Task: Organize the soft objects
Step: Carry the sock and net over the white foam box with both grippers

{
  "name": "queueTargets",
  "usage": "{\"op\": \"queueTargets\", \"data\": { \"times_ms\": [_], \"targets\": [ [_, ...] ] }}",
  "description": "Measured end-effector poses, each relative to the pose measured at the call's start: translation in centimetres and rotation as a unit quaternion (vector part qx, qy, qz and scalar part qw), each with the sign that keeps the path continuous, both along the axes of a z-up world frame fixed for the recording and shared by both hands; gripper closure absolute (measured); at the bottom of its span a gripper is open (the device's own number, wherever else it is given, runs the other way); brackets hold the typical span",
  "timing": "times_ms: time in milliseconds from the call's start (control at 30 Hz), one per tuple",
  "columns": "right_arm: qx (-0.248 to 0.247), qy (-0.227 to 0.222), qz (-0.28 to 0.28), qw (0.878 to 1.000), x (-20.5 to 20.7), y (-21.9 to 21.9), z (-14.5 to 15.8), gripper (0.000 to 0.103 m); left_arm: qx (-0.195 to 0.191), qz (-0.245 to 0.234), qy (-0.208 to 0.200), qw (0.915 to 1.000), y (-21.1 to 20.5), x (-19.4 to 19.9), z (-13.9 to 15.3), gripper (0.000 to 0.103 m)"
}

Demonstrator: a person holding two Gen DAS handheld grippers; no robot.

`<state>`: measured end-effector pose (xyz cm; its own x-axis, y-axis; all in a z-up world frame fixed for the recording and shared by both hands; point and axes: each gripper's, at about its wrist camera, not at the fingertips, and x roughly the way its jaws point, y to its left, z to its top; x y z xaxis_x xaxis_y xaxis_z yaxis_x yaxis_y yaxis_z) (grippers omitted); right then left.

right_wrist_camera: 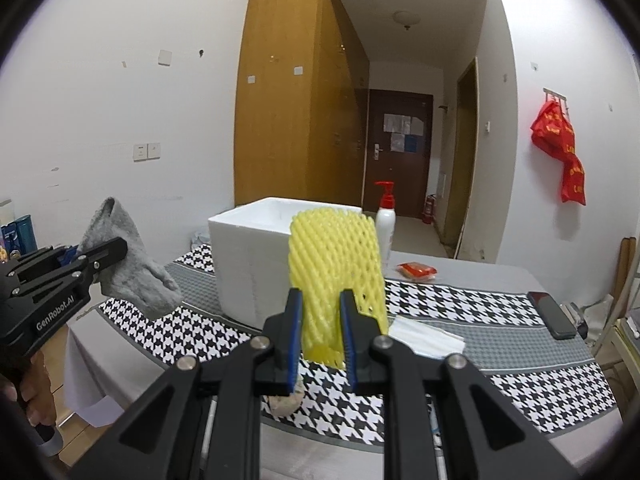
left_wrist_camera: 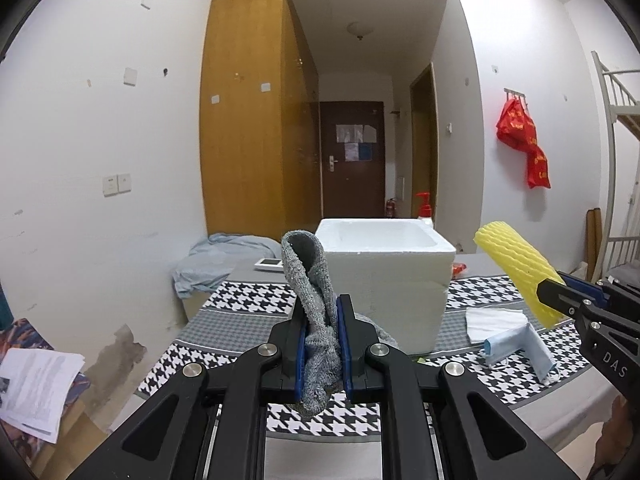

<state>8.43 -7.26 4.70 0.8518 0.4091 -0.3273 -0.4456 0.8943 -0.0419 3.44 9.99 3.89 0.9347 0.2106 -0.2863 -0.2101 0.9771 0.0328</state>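
My left gripper point(left_wrist_camera: 320, 312) is shut on a grey sock point(left_wrist_camera: 310, 280) that stands up between the blue pads and droops below them. From the right wrist view the same sock point(right_wrist_camera: 132, 268) hangs at the left in the left gripper point(right_wrist_camera: 108, 258). My right gripper point(right_wrist_camera: 320, 308) is shut on a yellow foam net sleeve point(right_wrist_camera: 336, 256), held upright. That sleeve point(left_wrist_camera: 516, 268) shows at the right of the left wrist view. A white foam box point(left_wrist_camera: 384, 276), open on top, stands on the table just beyond both grippers; the box point(right_wrist_camera: 252, 264) is left of the sleeve.
The table point(right_wrist_camera: 480, 312) has a houndstooth cloth. On it lie white tissues point(left_wrist_camera: 492, 320), a folded blue mask point(left_wrist_camera: 516, 344), a red packet point(right_wrist_camera: 416, 271), a dark phone point(right_wrist_camera: 554, 314) and a pump bottle point(right_wrist_camera: 386, 220). A beige lump point(right_wrist_camera: 286, 400) sits near the front edge. Papers point(left_wrist_camera: 36, 388) lie at the lower left.
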Motion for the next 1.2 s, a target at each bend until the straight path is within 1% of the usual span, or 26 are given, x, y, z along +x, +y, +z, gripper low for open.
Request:
{"op": "queueTargets", "data": {
  "times_ms": [200,367,533,667,933,1200],
  "targets": [
    [0.000,0.001,0.014,1.000,0.2,0.7,0.0,0.081,-0.004,0.014,0.004,0.9999,0.3,0.0,0.1,0.088],
    [-0.002,0.001,0.014,1.000,1.0,0.7,0.5,0.081,-0.006,0.013,0.004,0.9999,0.2,0.7,0.7,0.088],
    [0.002,-0.005,0.005,1.000,2.1,0.5,1.7,0.081,-0.006,0.006,0.003,1.0000,0.2,2.0,1.7,0.088],
    [0.004,-0.012,-0.003,1.000,3.0,0.6,2.8,0.081,-0.007,0.000,-0.005,1.0000,0.4,3.0,2.8,0.088],
    [-0.003,-0.019,-0.007,1.000,4.8,1.5,4.3,0.081,-0.007,-0.016,-0.016,0.9997,0.6,5.3,4.9,0.088],
    [-0.006,-0.017,-0.012,1.000,6.9,2.1,4.7,0.081,-0.007,-0.021,-0.008,0.9997,1.1,8.1,5.5,0.088]
  ]
}}
